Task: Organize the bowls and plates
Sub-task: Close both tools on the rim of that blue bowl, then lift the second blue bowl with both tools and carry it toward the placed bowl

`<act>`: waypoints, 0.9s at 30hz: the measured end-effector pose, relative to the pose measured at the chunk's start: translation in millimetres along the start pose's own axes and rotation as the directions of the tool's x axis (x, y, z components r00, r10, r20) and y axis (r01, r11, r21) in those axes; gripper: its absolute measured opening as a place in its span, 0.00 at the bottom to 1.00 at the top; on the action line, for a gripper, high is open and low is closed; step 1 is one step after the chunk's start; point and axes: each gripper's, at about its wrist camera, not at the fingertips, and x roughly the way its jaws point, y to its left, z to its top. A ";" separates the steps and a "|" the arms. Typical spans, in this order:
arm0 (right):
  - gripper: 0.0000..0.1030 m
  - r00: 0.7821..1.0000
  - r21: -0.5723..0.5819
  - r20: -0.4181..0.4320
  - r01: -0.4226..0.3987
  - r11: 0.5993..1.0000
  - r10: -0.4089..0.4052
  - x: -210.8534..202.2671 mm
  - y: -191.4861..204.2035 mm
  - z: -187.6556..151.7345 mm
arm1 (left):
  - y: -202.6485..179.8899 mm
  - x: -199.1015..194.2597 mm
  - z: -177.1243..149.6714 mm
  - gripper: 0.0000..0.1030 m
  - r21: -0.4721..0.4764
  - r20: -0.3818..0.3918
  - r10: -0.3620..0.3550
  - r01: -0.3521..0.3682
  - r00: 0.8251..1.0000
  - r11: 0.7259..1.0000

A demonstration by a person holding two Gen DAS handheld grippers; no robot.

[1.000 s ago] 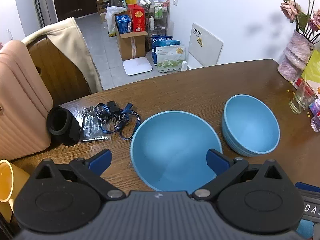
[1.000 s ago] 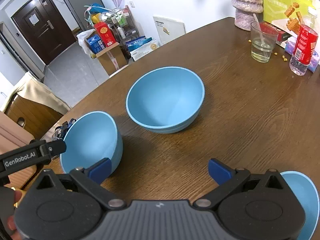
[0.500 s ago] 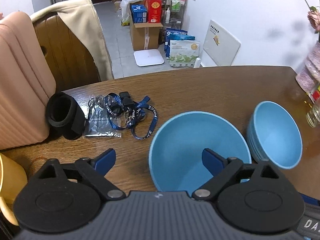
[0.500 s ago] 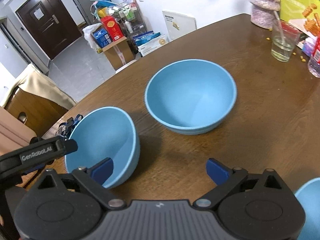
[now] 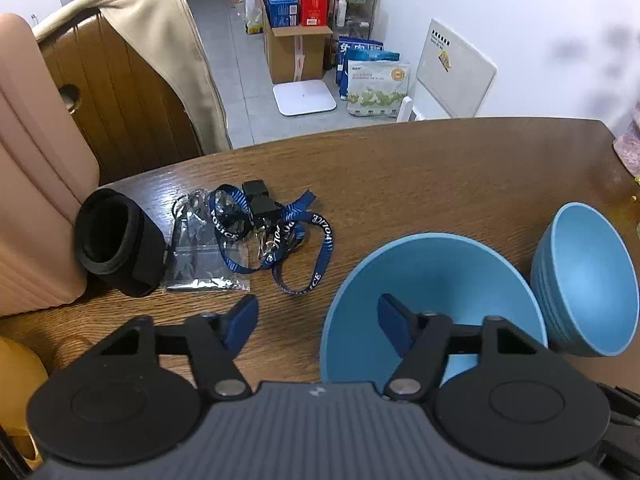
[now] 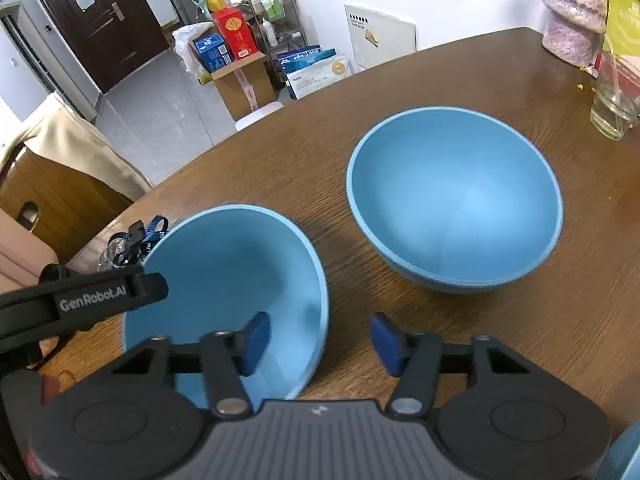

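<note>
Both grippers straddle opposite rims of the near blue bowl (image 6: 224,280), which sits on the wooden table (image 6: 460,340) just beside the second blue bowl (image 6: 456,200). The left gripper (image 5: 318,320) and the right gripper (image 6: 318,340) have just been closing, each with the wall between its jaws; neither pad seems to press yet, though the fisheye makes that hard to judge. The bowl looks tipped: uneven closing could rock it, or knock it into its neighbour.
</note>
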 end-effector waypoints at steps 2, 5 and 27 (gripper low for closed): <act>0.44 1.000 0.003 -0.006 0.004 1.000 -0.004 5.6 0.7 0.9 | 0.8 5.2 0.9 0.58 -0.009 -0.008 -0.006 0.006 1.000 1.000; 0.27 1.000 0.011 -0.010 0.000 1.000 0.000 12.1 0.0 1.2 | 0.6 12.8 1.0 0.44 -0.016 -0.024 -0.026 0.026 0.999 1.000; 0.08 0.999 0.012 -0.001 -0.032 0.999 0.032 24.1 -1.5 -2.4 | 2.0 19.3 -3.8 0.16 -0.020 -0.007 -0.065 0.065 0.998 0.998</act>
